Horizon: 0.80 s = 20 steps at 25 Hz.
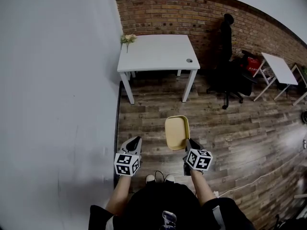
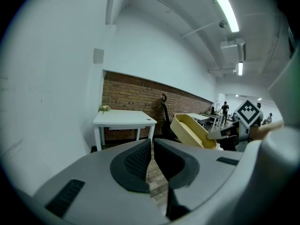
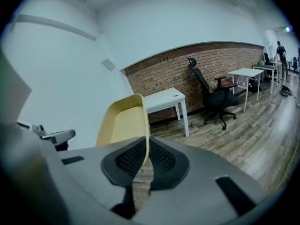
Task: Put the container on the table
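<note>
A pale yellow container (image 1: 176, 132) hangs in the air over the wooden floor, its rim pinched by my right gripper (image 1: 189, 144), which is shut on it. In the right gripper view the container (image 3: 123, 123) rises from between the jaws, tilted left. My left gripper (image 1: 135, 141) is shut and holds nothing; in its own view the pads (image 2: 140, 158) nearly meet and the container (image 2: 191, 130) shows to the right. The white table (image 1: 157, 52) stands ahead against the brick wall.
A small bunch of flowers (image 1: 127, 39) sits on the table's far left corner and a small round object (image 1: 189, 60) near its right edge. A black office chair (image 1: 229, 66) and a second white table (image 1: 280, 68) stand to the right. A white wall (image 1: 53, 90) runs along the left.
</note>
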### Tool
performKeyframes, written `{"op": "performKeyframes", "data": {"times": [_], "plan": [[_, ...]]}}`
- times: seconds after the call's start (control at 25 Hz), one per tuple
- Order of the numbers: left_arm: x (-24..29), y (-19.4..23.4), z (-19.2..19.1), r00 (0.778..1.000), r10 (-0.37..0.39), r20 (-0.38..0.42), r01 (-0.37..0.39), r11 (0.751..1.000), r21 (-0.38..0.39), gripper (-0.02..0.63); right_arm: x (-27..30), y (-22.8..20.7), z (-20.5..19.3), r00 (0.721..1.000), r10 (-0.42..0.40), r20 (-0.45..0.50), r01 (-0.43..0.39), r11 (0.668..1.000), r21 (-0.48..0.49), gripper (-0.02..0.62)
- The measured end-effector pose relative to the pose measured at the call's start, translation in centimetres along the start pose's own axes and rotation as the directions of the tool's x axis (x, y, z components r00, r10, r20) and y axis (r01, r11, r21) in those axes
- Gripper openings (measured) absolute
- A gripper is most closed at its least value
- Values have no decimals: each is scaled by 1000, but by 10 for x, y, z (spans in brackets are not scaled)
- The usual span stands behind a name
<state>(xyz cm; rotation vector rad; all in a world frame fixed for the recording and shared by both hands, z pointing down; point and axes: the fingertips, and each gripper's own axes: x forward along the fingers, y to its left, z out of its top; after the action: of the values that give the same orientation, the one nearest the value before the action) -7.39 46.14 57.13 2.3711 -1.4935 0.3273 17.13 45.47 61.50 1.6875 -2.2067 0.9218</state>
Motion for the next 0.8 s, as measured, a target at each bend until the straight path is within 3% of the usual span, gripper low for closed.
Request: {"op": "performKeyframes", "data": {"times": [0.56, 0.8], "plan": [[-16, 49, 6, 1000, -22, 20, 22, 999, 27, 28, 19, 47, -3, 999, -32, 12, 33, 999, -28, 35], [-16, 52, -1, 999, -49, 17, 49, 998, 32, 28, 14, 53, -18, 999, -51, 3, 51, 999, -19, 35]]}}
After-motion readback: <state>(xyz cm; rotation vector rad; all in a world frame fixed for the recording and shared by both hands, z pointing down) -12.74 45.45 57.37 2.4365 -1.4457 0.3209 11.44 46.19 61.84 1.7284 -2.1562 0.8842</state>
